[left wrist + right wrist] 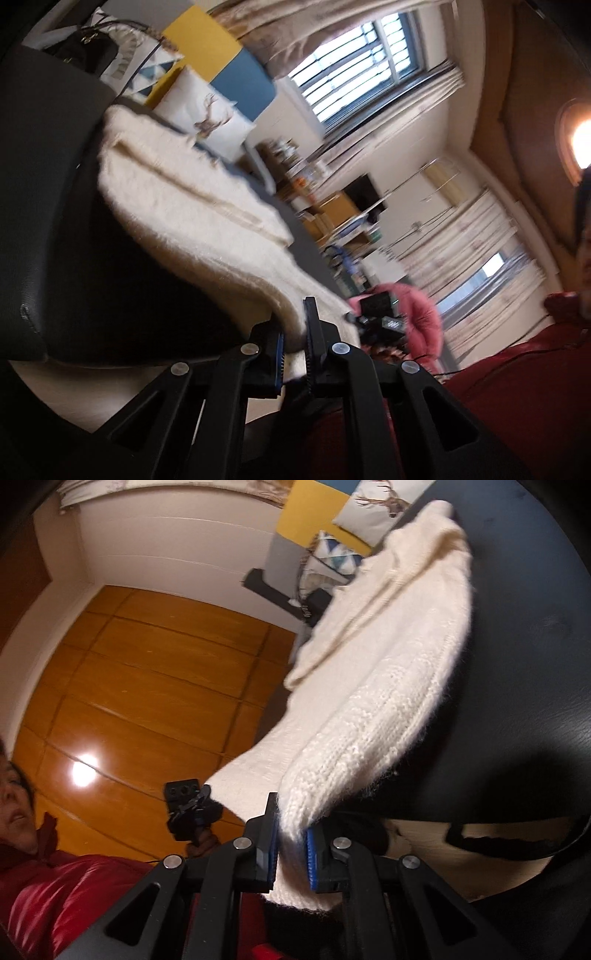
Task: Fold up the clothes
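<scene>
The left gripper (295, 350) is squeezed tight on one edge of the fluffy white sweater (192, 206). The right gripper (291, 845) is squeezed tight on the knit hem of the same sweater (388, 657). The sweater hangs up between them, and its far end lies on the dark bed (517, 664). Pillows (210, 114) sit at the bed's far edge. Past the near edge is bare wood floor (147, 672).

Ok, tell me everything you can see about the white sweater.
The white sweater is a fuzzy, cream, chunky knit with ribbed rows. It lies draped over a black cushioned surface, its near edge lifted. The right gripper pinches one stretch of that edge, the left gripper another.
</scene>
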